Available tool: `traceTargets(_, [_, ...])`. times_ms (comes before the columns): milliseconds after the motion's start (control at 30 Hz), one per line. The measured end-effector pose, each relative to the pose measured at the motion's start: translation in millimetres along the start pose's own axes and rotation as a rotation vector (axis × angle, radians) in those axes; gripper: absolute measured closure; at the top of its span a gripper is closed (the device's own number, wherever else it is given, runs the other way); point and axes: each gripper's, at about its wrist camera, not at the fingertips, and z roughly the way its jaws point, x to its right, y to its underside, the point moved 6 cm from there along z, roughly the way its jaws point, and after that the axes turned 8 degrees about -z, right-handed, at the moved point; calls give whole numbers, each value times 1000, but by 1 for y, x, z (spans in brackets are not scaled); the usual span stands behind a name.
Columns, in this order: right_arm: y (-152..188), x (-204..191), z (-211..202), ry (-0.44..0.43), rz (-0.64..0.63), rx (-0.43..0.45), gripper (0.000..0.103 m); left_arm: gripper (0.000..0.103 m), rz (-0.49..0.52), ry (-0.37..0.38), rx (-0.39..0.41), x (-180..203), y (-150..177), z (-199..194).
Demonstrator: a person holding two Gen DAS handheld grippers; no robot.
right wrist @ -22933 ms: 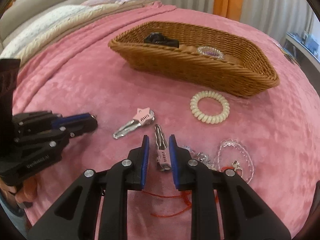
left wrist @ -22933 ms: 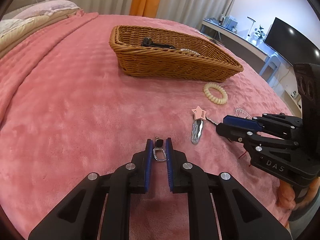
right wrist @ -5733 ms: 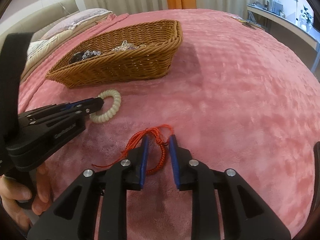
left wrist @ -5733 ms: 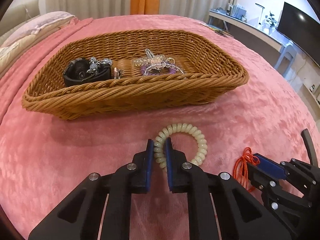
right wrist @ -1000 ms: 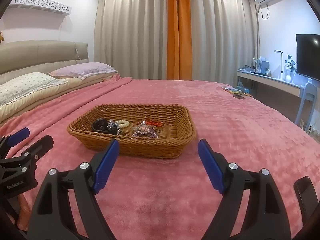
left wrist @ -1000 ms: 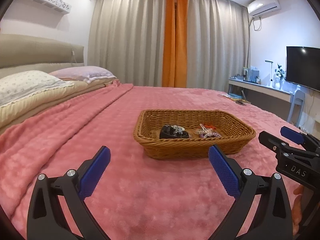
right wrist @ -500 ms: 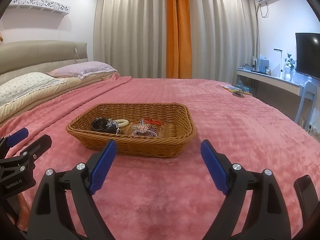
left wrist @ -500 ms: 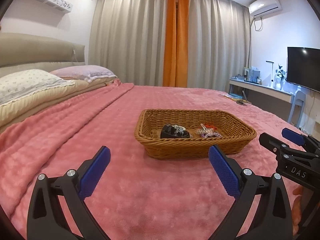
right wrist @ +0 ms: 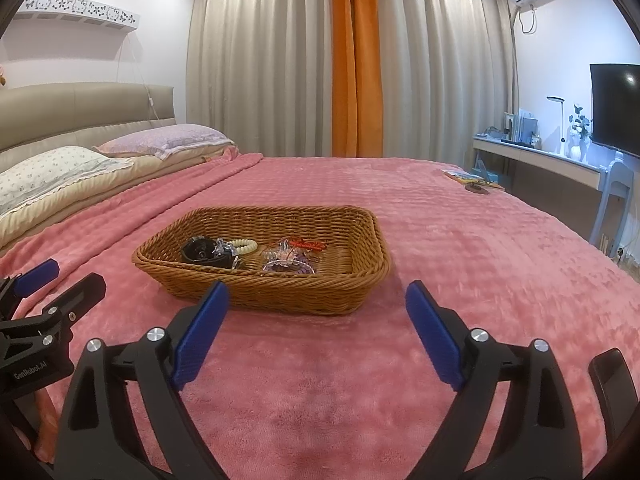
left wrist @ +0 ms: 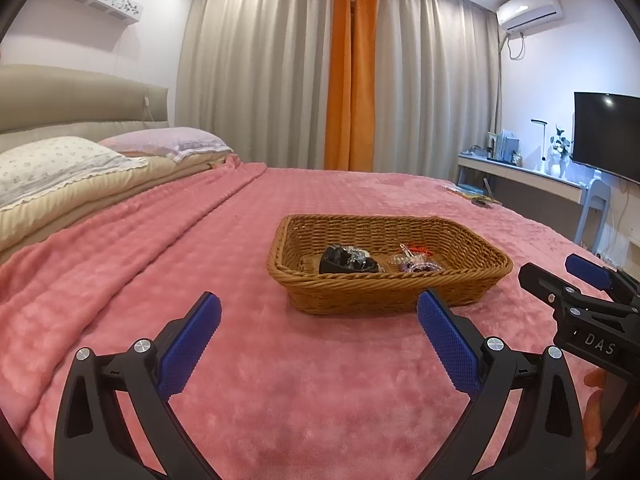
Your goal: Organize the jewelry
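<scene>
Your left gripper (left wrist: 318, 330) and right gripper (right wrist: 316, 318) both sit spread wide and empty, held back from the wicker basket (right wrist: 360, 280). The jewelry (right wrist: 288, 258) is piled inside, so you're probably done, though tangled bits are hard to separate.

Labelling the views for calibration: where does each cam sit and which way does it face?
Left wrist: on the left gripper, facing the wicker basket and curtains; own jaws open, right gripper at right edge.
Right wrist: on the right gripper, facing the same basket; own jaws open, left gripper at left edge.
Shared: basket, pink blanket, orange curtain.
</scene>
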Motion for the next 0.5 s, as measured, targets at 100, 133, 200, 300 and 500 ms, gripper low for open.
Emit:
traceTargets(100, [0, 0, 0, -3, 1, 0, 15, 8, -2, 0, -2, 0, -1, 1])
traceTargets(133, [0, 0, 0, -4, 0, 0, 15, 8, -2, 0, -2, 0, 0, 1])
traceTargets(200, [0, 0, 0, -6, -1, 0, 15, 8, -2, 0, -1, 0, -1, 1])
traceTargets(300, [1, 0, 0, -5, -3, 1, 15, 8, -2, 0, -2, 0, -1, 1])
traceTargets(500, [1, -1, 0, -8, -2, -1, 14, 8, -1, 1, -2, 0, -1, 1])
